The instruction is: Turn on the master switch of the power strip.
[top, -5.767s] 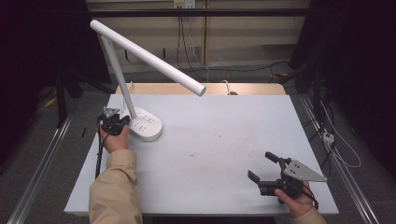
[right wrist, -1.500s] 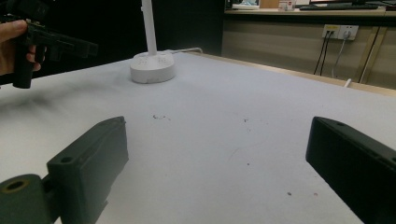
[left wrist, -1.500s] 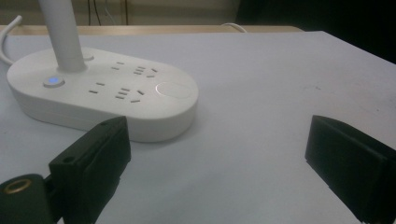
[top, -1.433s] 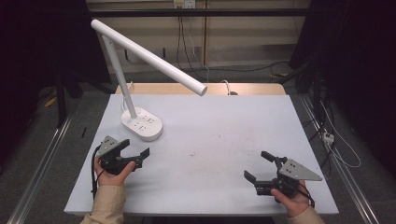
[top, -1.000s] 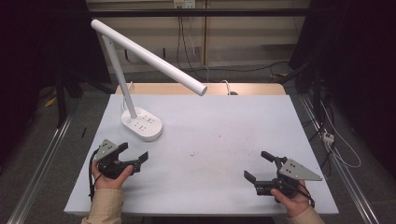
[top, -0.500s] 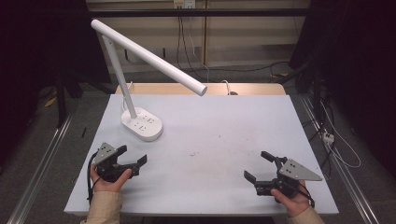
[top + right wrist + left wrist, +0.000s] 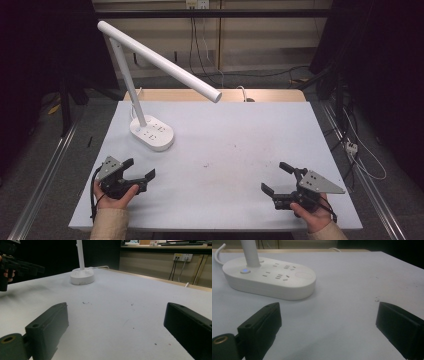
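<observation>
Withdrawn from the desk lamp [image 7: 150, 75] since earlier — left gripper [image 7: 139, 169] now sits near the table's [image 7: 240, 135] front-left edge, jaws spread, holding nothing. Lamp: white, oval base with sockets at the table's left rear, arm slanting right. Right gripper [image 7: 275, 179] — front-right, unchanged, jaws spread, well apart from the lamp.

lamp base [image 7: 269, 281]: smooth white plastic, a bit shiny | bench [image 7: 240, 145]: pale, matt, with small dark specks | fingers [image 7: 262, 327]: black matt plastic | plate [image 7: 322, 182]: grey metal
</observation>
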Available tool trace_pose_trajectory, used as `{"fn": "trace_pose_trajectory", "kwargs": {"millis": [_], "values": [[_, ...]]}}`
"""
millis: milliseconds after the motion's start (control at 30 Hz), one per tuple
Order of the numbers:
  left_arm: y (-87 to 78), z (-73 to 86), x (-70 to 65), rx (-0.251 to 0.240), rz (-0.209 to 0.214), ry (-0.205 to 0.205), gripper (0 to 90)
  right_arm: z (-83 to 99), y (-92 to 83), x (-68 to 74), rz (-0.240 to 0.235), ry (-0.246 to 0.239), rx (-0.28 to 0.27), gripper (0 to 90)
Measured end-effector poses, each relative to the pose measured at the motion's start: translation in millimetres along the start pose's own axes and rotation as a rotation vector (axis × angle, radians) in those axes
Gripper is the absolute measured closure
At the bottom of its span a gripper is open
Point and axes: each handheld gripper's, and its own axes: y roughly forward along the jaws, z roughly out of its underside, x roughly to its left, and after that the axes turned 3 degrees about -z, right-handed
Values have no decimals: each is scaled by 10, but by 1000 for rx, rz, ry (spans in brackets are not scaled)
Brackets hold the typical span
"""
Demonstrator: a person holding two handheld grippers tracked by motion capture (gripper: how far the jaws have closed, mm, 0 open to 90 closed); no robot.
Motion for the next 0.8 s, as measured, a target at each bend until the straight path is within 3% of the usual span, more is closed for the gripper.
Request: {"fn": "trace_pose_trajectory", "kwargs": {"millis": [400, 800], "values": [[-63, 33, 4, -6, -3, 9, 59, -1, -4, 3, -1, -5, -2, 52], [-63, 46, 37, -16, -20, -8, 59, -3, 2, 18, -4, -13, 4, 52]]}}
